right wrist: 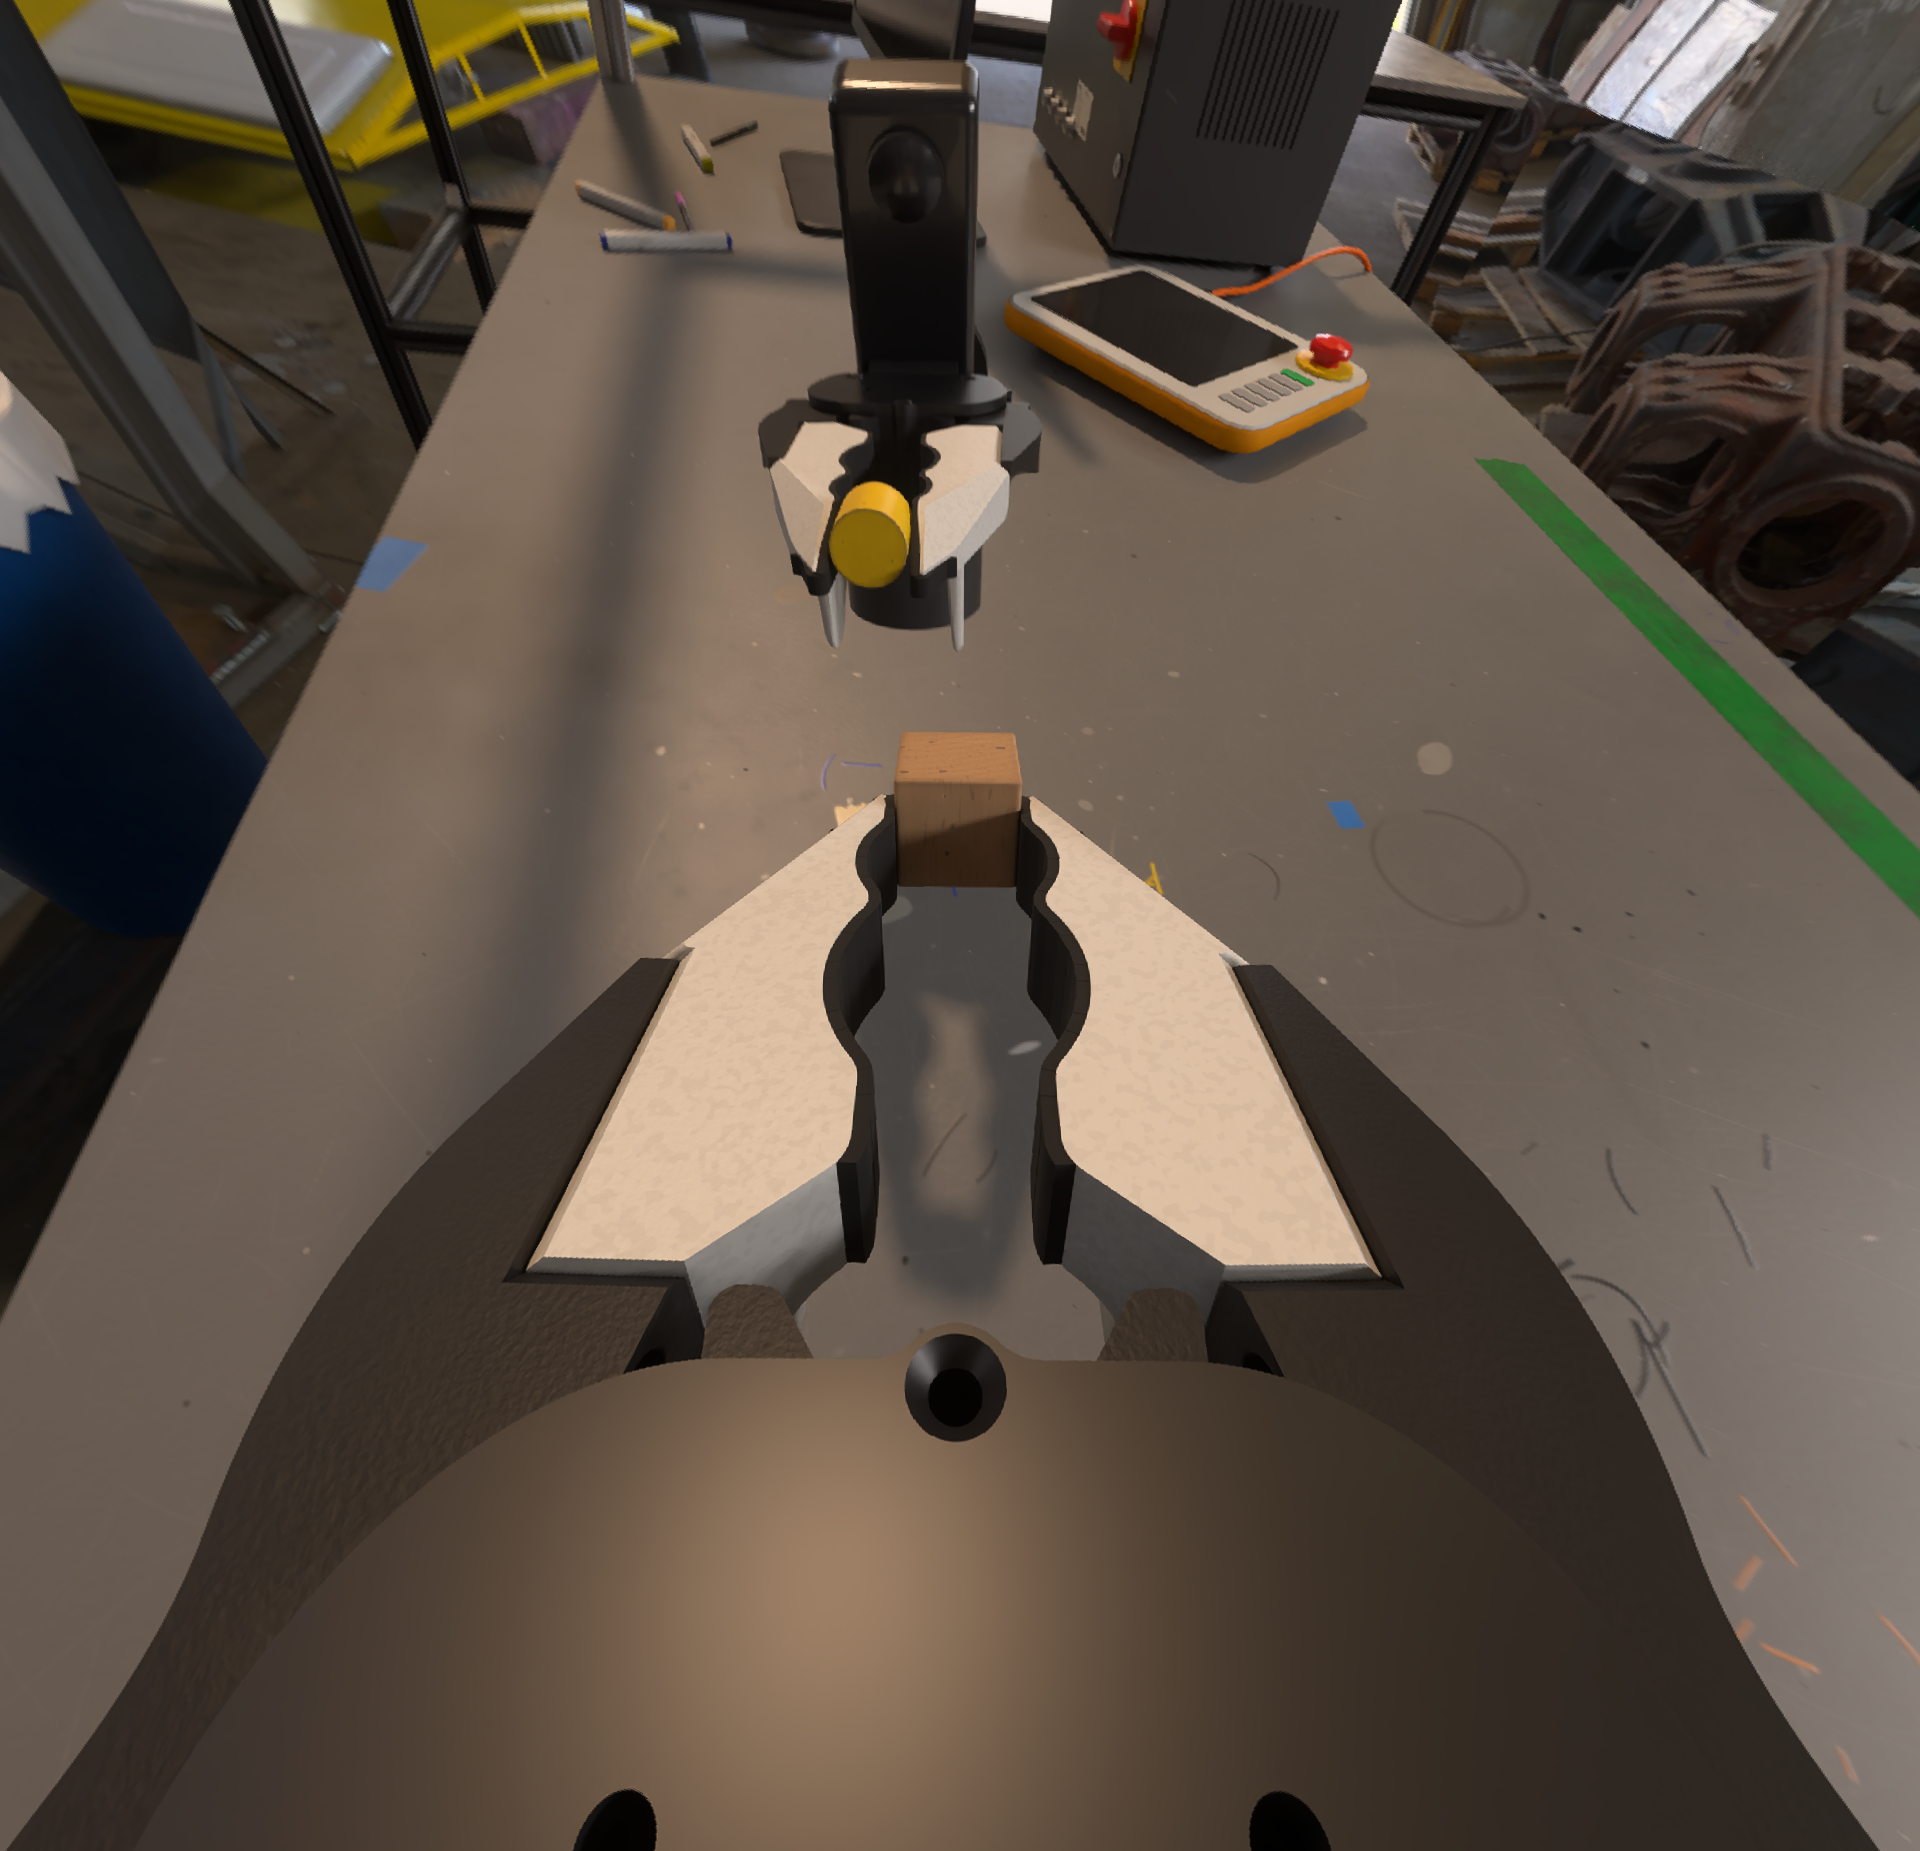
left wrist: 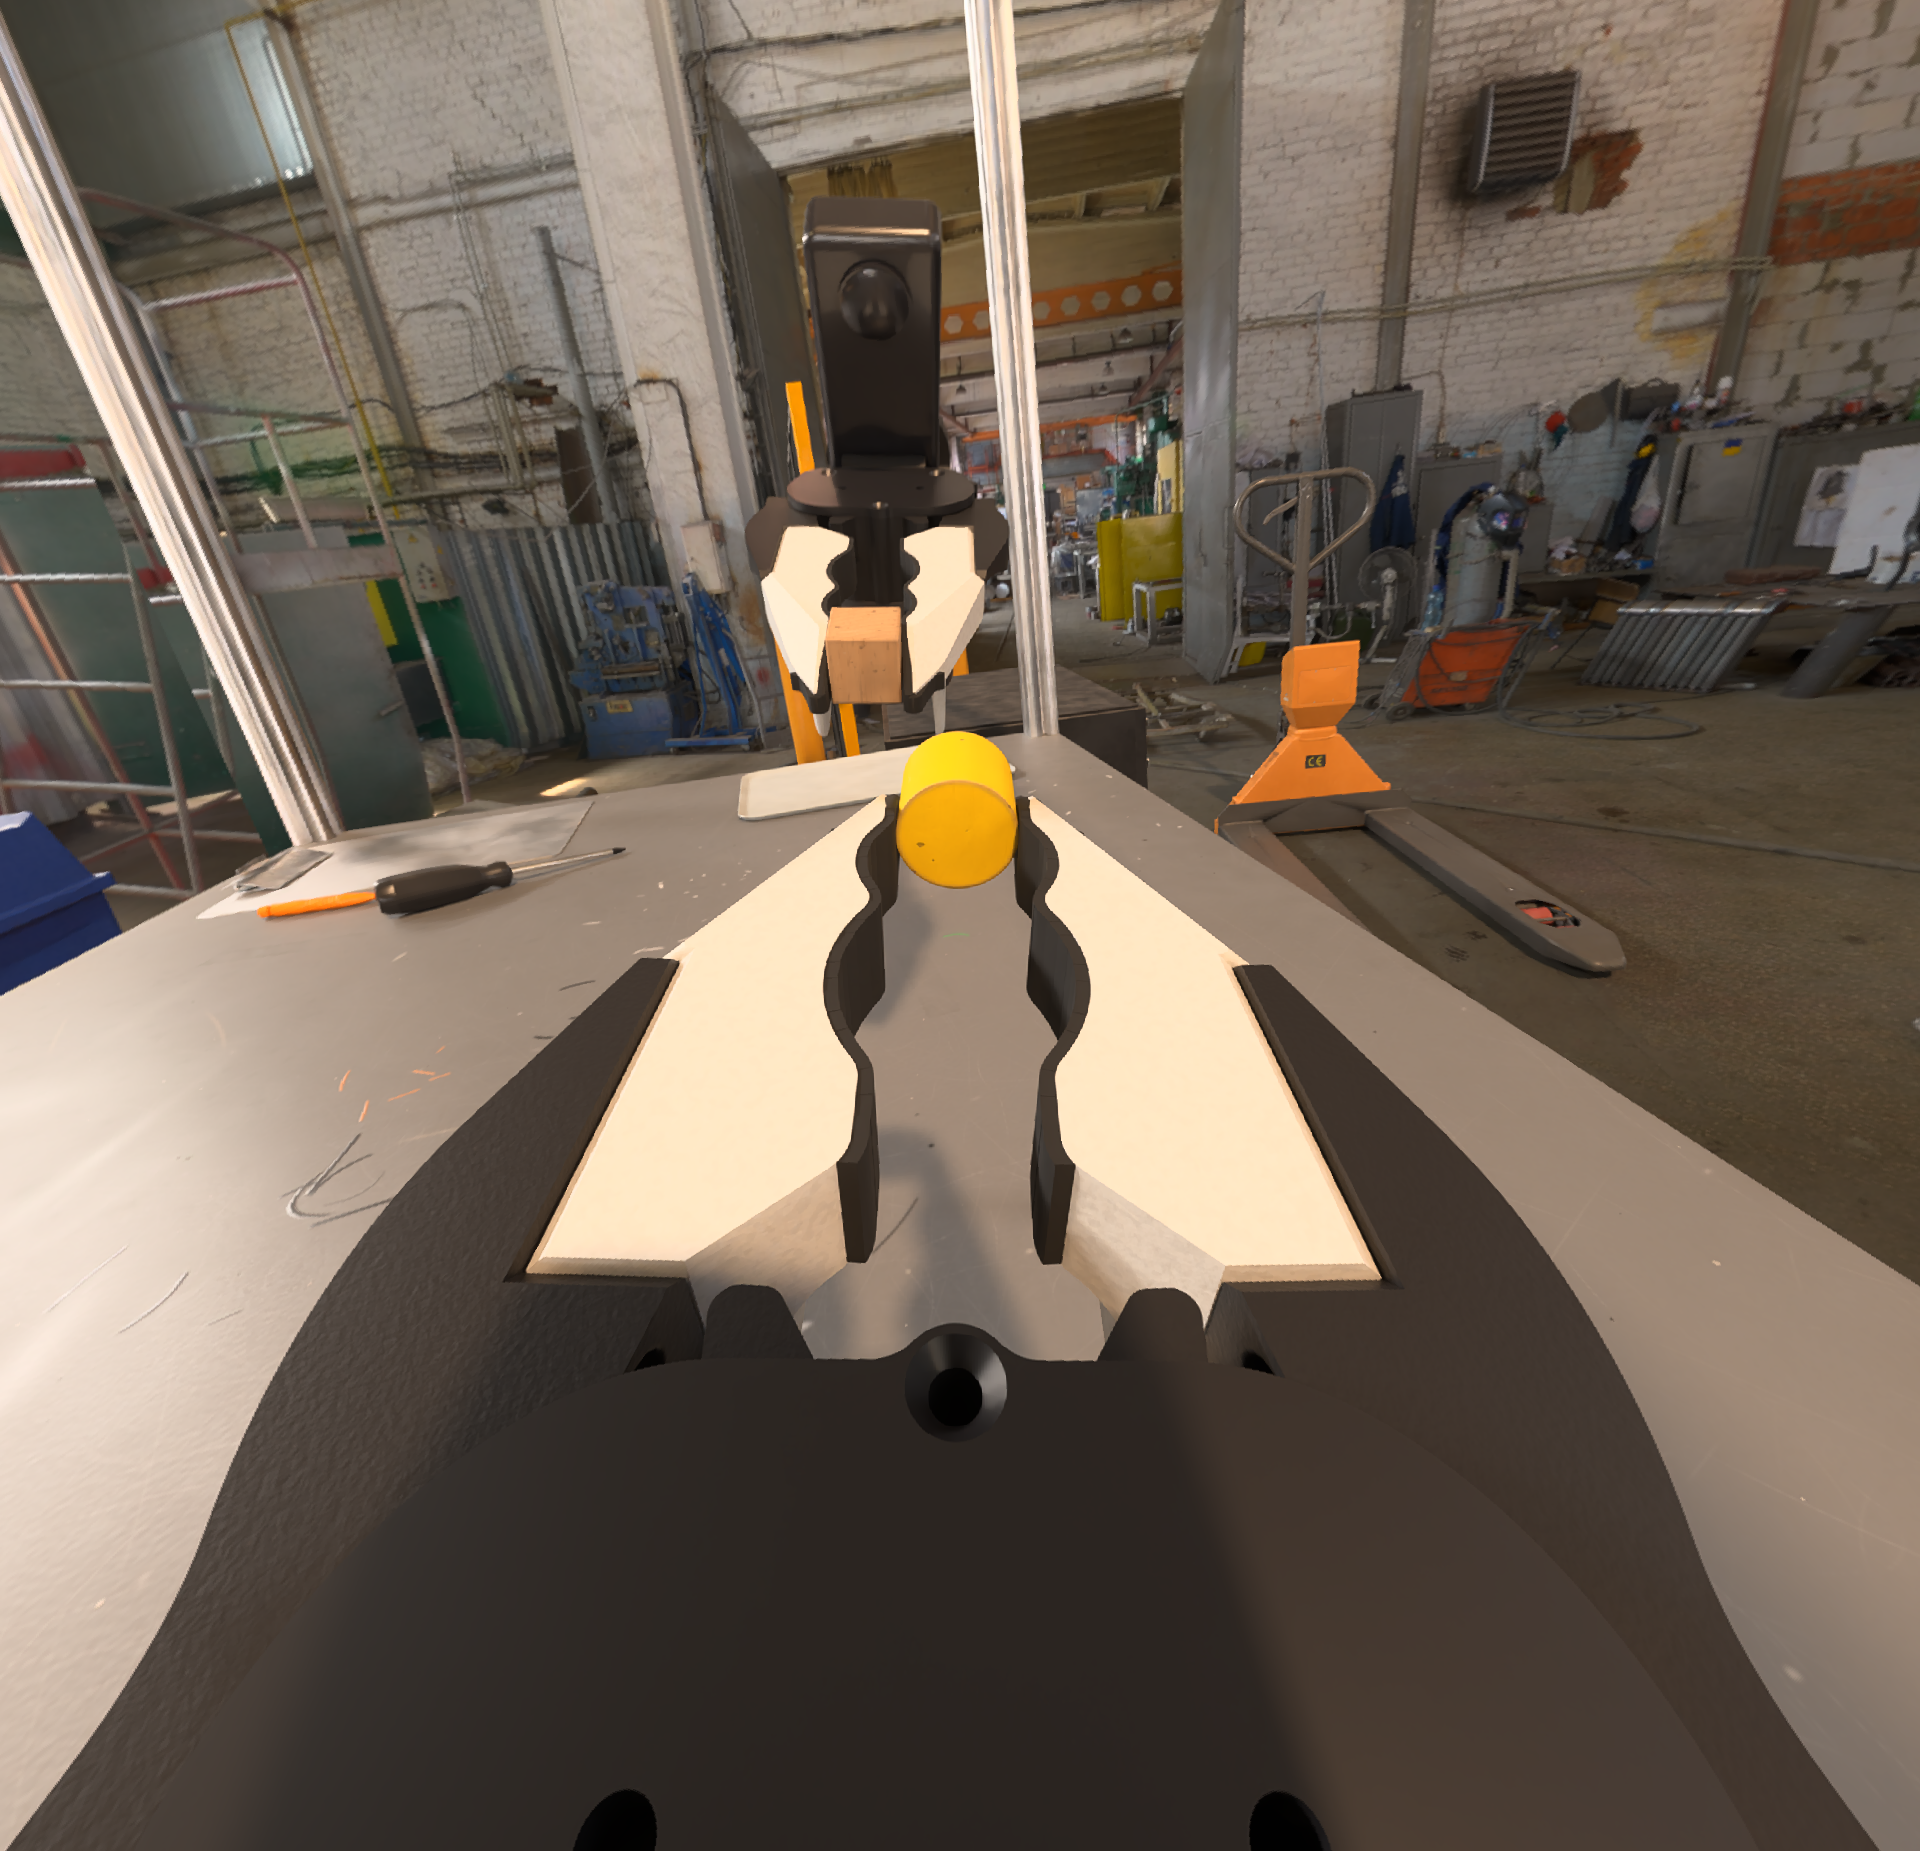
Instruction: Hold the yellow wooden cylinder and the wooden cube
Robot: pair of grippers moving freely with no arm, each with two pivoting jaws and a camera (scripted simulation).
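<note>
Left gripper (left wrist: 956, 835): level, raised over the grey workbench (left wrist: 312, 1126), fingers pointing straight ahead at the opposite unit. Jaws clenched on the yellow wooden cylinder (left wrist: 956, 825), held at the fingertips with its axis along the fingers and one flat end facing the camera. Clear of the bench surface.

Right gripper (right wrist: 956, 845): likewise level and raised, aimed back at the left unit, so the two face each other, well apart. Jaws clenched on the wooden cube (right wrist: 956, 809), pinched by opposite side faces at the fingertips, top face showing, off the bench.

Elsewhere on bench: screwdriver (left wrist: 457, 882) and orange pen (left wrist: 312, 906) to one side; orange-edged handheld pendant (right wrist: 1184, 357) beside a dark control box (right wrist: 1216, 87) at the other end.
</note>
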